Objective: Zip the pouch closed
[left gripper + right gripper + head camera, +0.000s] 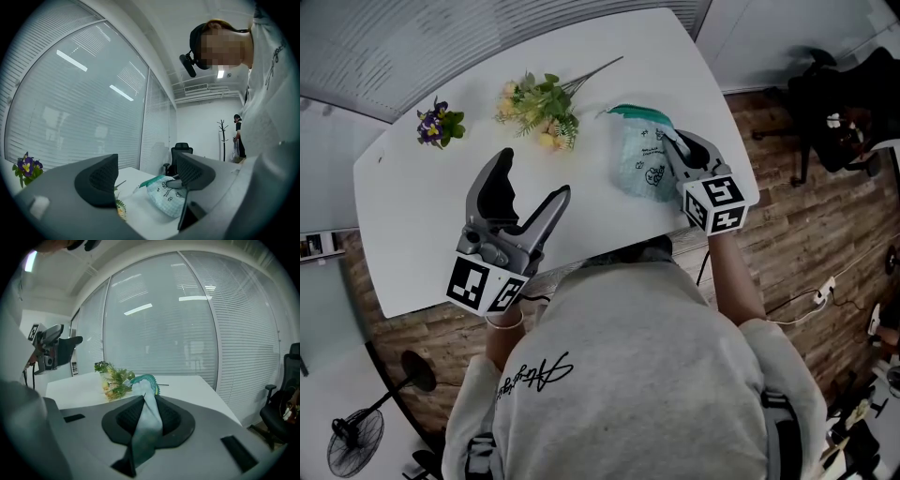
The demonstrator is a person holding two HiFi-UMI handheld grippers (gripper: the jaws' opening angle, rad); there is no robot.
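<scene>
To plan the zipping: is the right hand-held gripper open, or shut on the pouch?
Shut on the pouch: in the right gripper view, the right hand-held gripper pinches its fabric between the jaws.

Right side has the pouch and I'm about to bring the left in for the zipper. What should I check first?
1. Right gripper shut on the pouch: ok, the fabric is pinched between its jaws.
2. Left gripper free to take the zipper: ok, its jaws are wide apart with nothing between them.
3. Left gripper at the pouch: not ok, it hangs well to the pouch's left.
4. Zipper pull located: cannot tell, only the teal zipper edge shows.
5. Flowers out of the way: ok, they lie beside the pouch, apart from it.
</scene>
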